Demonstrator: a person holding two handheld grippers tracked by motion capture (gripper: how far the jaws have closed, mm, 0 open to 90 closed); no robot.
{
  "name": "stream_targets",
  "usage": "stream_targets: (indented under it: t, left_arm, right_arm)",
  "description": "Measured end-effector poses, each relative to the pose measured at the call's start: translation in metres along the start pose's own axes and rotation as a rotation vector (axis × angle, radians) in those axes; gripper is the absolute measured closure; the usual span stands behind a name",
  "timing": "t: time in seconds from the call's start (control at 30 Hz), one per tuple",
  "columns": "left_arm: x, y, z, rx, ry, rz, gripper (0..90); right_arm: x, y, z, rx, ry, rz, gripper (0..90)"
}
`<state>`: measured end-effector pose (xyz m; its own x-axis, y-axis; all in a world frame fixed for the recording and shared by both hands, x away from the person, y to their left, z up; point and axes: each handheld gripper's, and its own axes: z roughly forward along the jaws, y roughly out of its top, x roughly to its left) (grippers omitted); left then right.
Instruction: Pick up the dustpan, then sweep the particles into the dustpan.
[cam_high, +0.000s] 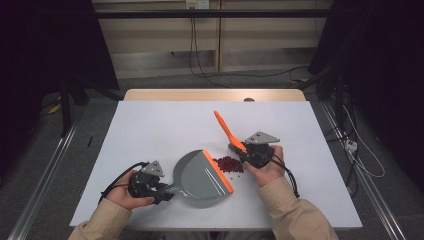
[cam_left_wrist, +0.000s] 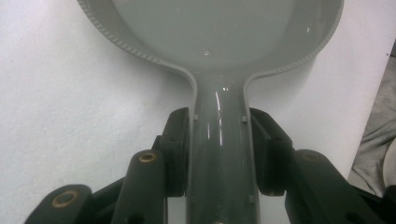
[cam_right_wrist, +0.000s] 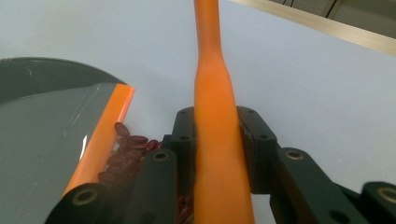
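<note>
White worktop (cam_high: 150, 130), a person's two forearms in tan sleeves coming in from the near edge, one gripper per hand.

Grey dustpan (cam_high: 200, 175) lies flat on the worktop, directly ahead of the left jaws. Its handle runs back between those jaws; in the left gripper view the grey handle (cam_left_wrist: 218, 154) fills the gap, both black jaws pressed against its sides. So the left gripper (cam_high: 165, 190) is clenched on the dustpan handle. The pan bowl spreads out beyond the jaw tips and its orange lip (cam_high: 218, 170) is on the far side from the left jaws, facing the right gripper.

Orange brush handle (cam_high: 227, 131) sticks up and away, tilted, out past the right jaws. In the right gripper view the orange handle (cam_right_wrist: 217, 140) sits between the two jaws, both touching it; right gripper (cam_high: 248, 152) is clamped on the brush handle. Brush head is hidden below the jaws, can't tell its contact with the worktop.

Small heap of dark red beans (cam_high: 230, 164) on the worktop, between the dustpan's orange lip and the right jaws, just beside both. In the right gripper view the beans (cam_right_wrist: 126, 154) lie to the left of the jaws, touching the orange lip (cam_right_wrist: 100, 142); some are partly hidden under the left-hand jaw.
</note>
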<state>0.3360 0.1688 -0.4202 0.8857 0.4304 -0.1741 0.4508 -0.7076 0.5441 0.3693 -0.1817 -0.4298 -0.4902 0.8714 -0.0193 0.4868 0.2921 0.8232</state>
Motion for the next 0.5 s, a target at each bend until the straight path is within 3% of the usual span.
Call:
stream_targets:
  t: [0.2, 0.5]
  left_arm:
    - [0.0017, 0.0030, -0.0007, -0.005, -0.015, -0.003, 62.1]
    - [0.0017, 0.0031, 0.0007, -0.001, -0.021, -0.001, 62.1]
  right_arm:
    - [0.0021, 0.0000, 0.0012, -0.006, 0.012, 0.032, 70.7]
    - [0.0100, -0.0001, 0.0020, -0.013, 0.015, 0.032, 70.6]
